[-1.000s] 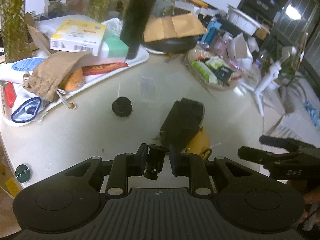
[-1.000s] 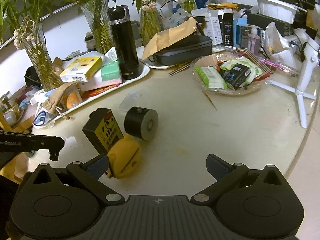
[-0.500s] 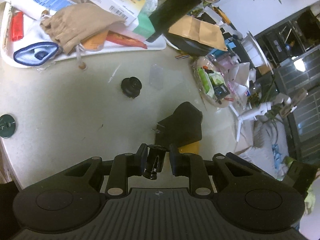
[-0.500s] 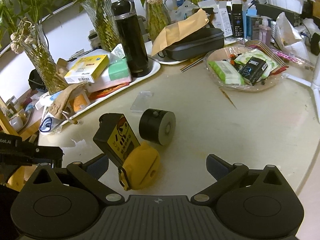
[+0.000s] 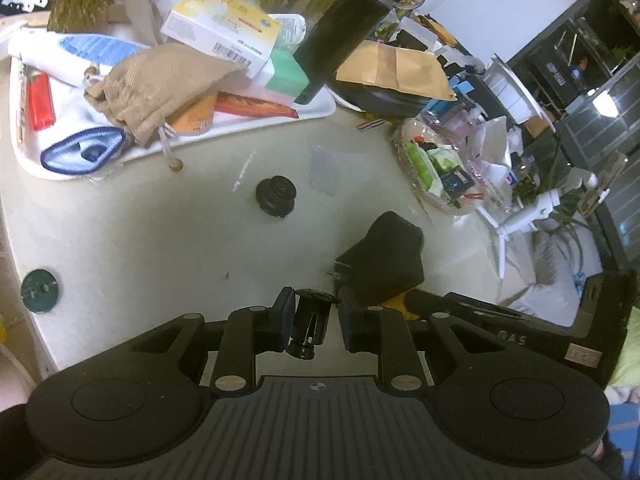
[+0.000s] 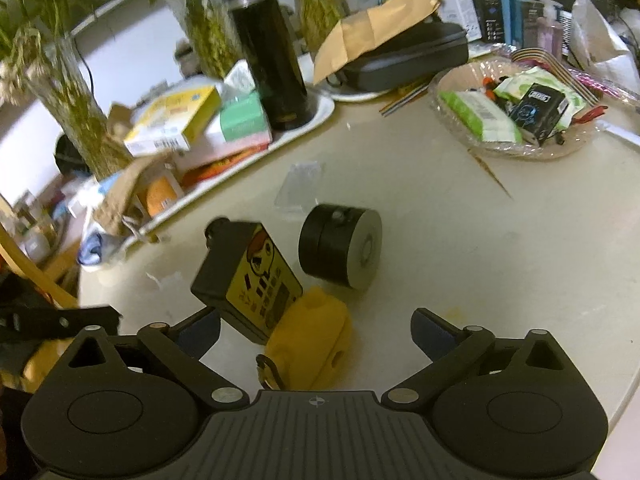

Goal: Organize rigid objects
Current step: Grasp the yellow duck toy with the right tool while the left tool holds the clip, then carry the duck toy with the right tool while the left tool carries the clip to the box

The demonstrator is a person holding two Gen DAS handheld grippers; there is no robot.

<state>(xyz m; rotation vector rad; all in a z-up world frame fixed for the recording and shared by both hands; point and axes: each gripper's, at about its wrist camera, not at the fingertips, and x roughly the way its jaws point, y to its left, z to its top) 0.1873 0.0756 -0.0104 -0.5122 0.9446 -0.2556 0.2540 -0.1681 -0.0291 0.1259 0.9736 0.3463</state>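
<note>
My left gripper is shut on a small black screw knob and holds it above the table near the front edge. A black round cap lies on the table ahead of it. A black box with a yellow cartoon label leans on a yellow tape measure; both also show in the left wrist view. A black-and-white cylinder lies on its side beyond them. My right gripper is open, its fingers either side of the tape measure.
A white tray at the back holds boxes, a cloth pouch and a tall black flask. A clear bowl of packets sits at the right. A green disc lies near the left edge.
My right gripper has moved forward, so the yellow tape measure now lies between its open fingers. My left gripper has kept hold of the knob while its view tilted over the table.
</note>
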